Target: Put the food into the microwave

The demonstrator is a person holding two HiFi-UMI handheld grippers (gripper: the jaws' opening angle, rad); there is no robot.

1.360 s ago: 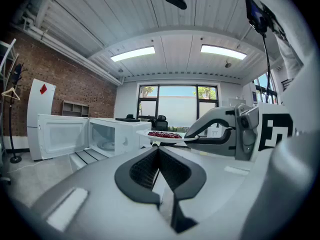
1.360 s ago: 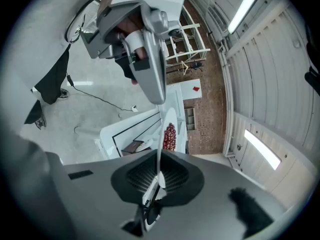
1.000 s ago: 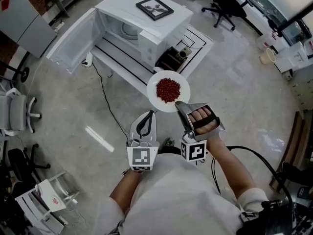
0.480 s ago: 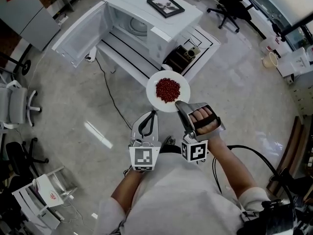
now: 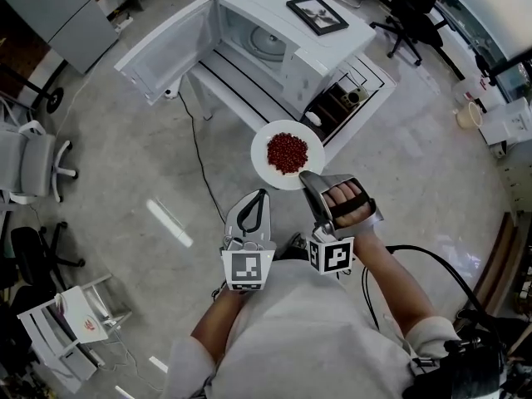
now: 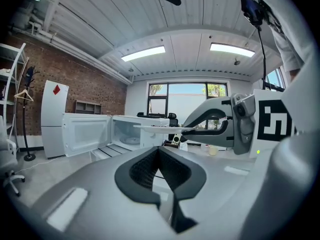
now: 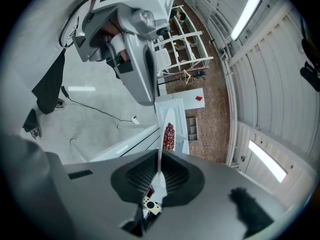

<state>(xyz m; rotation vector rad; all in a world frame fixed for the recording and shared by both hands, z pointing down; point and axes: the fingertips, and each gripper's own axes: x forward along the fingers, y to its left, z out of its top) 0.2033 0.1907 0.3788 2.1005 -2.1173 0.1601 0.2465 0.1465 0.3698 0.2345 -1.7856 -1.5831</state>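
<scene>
A white plate with a heap of red food hangs level over the floor, just short of the white microwave. My right gripper is shut on the plate's near rim. The microwave door stands swung open to the left, and the glass turntable shows inside. My left gripper floats beside the plate to its left, shut with nothing in it. In the left gripper view the plate appears edge-on before the open microwave. The right gripper view shows the rim between the pads.
The microwave stands on a low white table with a framed picture on top. A black cable runs across the floor. Office chairs stand at the left and back right. A white rack sits lower left.
The microwave and table have slid nearer and rightward in the head view as I moved toward them. Both grippers and the plate keep their places relative to me.
</scene>
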